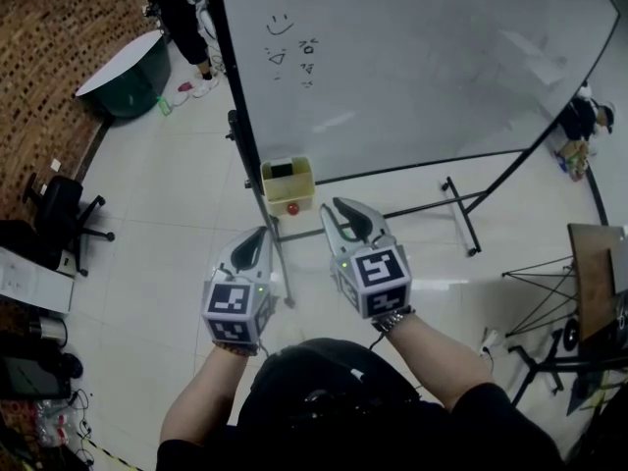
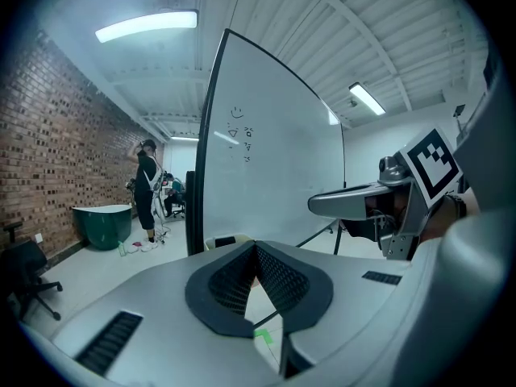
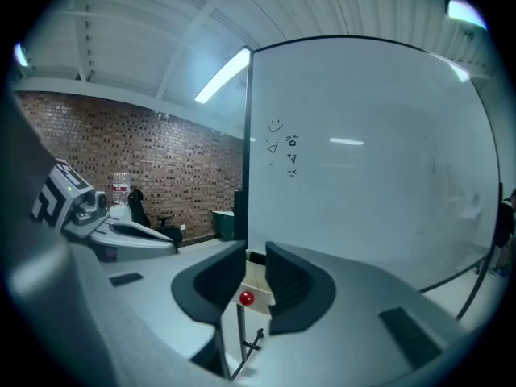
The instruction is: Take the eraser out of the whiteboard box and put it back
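Observation:
The yellow whiteboard box (image 1: 287,192) hangs at the whiteboard's lower left corner. A dark eraser (image 1: 283,170) lies inside it, and a red ball (image 1: 292,208) sits on its front. My right gripper (image 1: 335,207) is held just right of the box and a little short of it. Its jaws stand narrowly apart with nothing between them; in the right gripper view (image 3: 255,256) the box (image 3: 256,279) and the red ball (image 3: 246,298) show through the gap. My left gripper (image 1: 257,235) is below and left of the box, its tips (image 2: 255,248) closed together and empty.
The whiteboard (image 1: 412,57) stands on a black frame with floor legs (image 1: 461,214). A person (image 1: 182,8) stands at the far left beside a green tub (image 1: 132,77). An office chair (image 1: 59,209) is at the left, a folding stand (image 1: 594,283) at the right.

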